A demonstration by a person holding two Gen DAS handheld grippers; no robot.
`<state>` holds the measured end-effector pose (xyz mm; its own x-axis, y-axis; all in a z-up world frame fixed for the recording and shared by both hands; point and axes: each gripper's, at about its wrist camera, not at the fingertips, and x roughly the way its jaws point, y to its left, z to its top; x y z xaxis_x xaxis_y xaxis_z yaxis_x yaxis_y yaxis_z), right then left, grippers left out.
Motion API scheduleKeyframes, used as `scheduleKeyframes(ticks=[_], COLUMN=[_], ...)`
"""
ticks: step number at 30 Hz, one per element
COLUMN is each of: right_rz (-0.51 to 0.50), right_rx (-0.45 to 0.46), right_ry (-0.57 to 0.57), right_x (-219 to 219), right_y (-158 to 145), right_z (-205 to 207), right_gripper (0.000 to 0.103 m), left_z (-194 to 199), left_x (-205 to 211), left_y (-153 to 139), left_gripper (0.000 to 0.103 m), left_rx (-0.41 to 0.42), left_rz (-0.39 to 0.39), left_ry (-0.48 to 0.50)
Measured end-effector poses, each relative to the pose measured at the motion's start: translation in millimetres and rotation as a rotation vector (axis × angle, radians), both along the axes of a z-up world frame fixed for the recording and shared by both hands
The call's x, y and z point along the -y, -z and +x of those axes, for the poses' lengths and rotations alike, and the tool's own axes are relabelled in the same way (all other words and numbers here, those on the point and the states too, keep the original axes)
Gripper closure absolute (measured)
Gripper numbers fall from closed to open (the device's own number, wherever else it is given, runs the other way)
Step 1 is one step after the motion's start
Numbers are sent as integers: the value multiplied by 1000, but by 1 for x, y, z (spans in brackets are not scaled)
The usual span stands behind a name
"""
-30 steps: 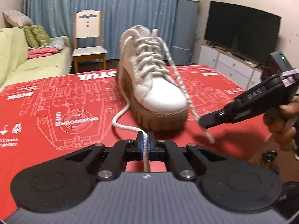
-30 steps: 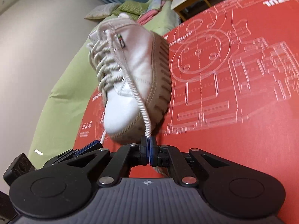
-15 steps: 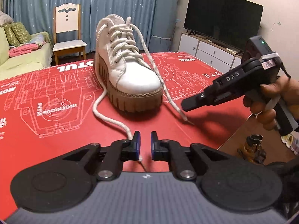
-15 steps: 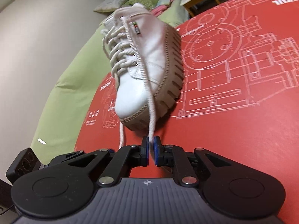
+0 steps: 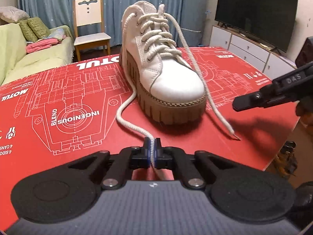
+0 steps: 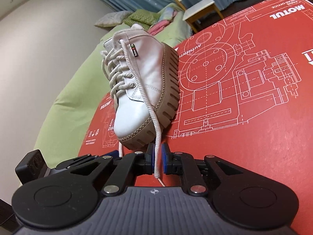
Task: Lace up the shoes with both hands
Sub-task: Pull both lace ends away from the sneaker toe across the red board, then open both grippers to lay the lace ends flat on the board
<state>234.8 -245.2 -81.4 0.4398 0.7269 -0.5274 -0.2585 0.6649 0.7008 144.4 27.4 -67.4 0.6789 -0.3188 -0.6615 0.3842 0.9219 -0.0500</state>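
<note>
Two loose lace ends. Left wrist: left gripper [image 5: 152, 150] clenched on left lace [image 5: 125, 108], shoe [image 5: 162, 66] upright mid red board [image 5: 58, 90]. Right wrist: right gripper [image 6: 157, 161] opening, right lace [image 6: 154, 117] between pads, ungripped. Risk: slips out, re-grab needed.

Your left gripper [image 5: 152, 146]: jaws clamped on a lace end [image 5: 125, 117], near, pointing down and forward | Your right gripper [image 6: 157, 157]: jaws opening, the other lace [image 6: 156, 137] loose between them, pads apart | Your right hand [image 5: 305, 109]: far right, holding its tool.
</note>
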Motion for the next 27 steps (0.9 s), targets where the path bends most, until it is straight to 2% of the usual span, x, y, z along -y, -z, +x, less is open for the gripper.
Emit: scheduleKeyframes(ticks=[4,8,11,14,19,23,27], right_rz=[-5,-5,-2,4,3,-5,-6], right_rx=[-6,-12,-16,-15,-5,2,-3], right_ry=[12,31,23,11,8,28,38], right_x=[7,14,10,7,8,14,17], right_y=[0,3,5,5,1,-1,0], right_z=[-1,0,2,2,-2,-4,-4], right_gripper=[89,89,89,89,89,89,89], left_z=[-33,-61,-60,-48,-32,-32,-33], left_x=[-10,-10,-5,-3,12,31,41], left_y=[-18,-30,-27,-22,-10,2,9], left_gripper=[103,102,102,102,99,98,95], left_rx=[100,194,226,253,241,226,185], left_rz=[-73,-47,35,40,108,193,233], left_ry=[176,378,373,387,522,631,698])
